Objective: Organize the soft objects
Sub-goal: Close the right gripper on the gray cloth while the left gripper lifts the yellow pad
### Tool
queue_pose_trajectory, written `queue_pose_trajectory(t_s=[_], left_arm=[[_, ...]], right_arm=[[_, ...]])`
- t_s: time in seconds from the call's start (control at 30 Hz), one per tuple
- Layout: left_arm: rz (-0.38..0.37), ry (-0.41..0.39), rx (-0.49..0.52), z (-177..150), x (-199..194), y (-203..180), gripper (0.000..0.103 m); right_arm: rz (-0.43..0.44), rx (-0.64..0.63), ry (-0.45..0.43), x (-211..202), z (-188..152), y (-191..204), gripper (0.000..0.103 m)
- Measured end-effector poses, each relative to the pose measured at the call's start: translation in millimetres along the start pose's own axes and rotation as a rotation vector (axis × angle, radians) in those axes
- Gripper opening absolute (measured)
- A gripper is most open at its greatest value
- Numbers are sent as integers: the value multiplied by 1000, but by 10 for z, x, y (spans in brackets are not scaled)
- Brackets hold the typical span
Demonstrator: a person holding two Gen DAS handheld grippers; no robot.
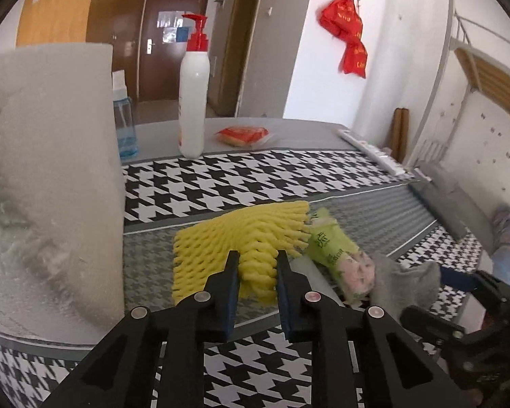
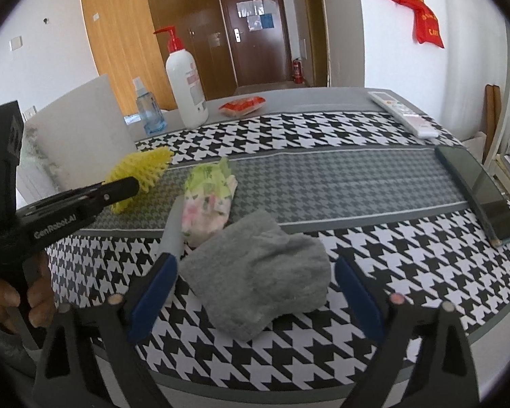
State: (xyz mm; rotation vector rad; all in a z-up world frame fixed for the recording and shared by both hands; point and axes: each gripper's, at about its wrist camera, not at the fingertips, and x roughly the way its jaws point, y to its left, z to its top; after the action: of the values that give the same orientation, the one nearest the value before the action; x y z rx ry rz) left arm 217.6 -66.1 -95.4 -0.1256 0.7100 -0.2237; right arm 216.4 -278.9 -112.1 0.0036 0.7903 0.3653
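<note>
A yellow foam net (image 1: 241,238) lies on the houndstooth tablecloth, also in the right wrist view (image 2: 142,173). My left gripper (image 1: 256,265) is shut on its near edge; it shows from the side in the right wrist view (image 2: 119,188). Beside it lies a green and pink tissue pack (image 1: 340,258) (image 2: 209,200). A grey cloth (image 2: 258,272) (image 1: 404,278) lies in front of that. My right gripper (image 2: 255,272) is open, its blue-padded fingers either side of the grey cloth, just above the table.
A white foam block (image 1: 47,176) (image 2: 81,129) stands at the left. Behind are a white pump bottle (image 1: 193,95), a blue spray bottle (image 2: 148,108), a red packet (image 2: 243,105). A remote (image 2: 403,114) and a phone (image 2: 479,190) lie at the right edge.
</note>
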Motion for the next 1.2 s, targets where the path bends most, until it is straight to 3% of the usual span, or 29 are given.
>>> queue_pose_trajectory(t_s=[0.13, 0.27, 0.53, 0.63, 1.2], left_arm=[[-20, -28, -16, -1, -51, 41, 21], [-16, -48, -14, -7, -95, 35, 21], [-13, -55, -18, -19, -111, 52, 21], [-14, -59, -17, -29, -126, 51, 21], [-15, -136, 4, -30, -469, 3, 21]], right_arm=[[-25, -8, 31, 51, -20, 5, 76], [-35, -9, 52, 87, -55, 2, 71], [-75, -33, 62, 102, -54, 43, 39], [-77, -30, 58, 62, -64, 52, 31], [-85, -22, -81, -451, 42, 167, 31]])
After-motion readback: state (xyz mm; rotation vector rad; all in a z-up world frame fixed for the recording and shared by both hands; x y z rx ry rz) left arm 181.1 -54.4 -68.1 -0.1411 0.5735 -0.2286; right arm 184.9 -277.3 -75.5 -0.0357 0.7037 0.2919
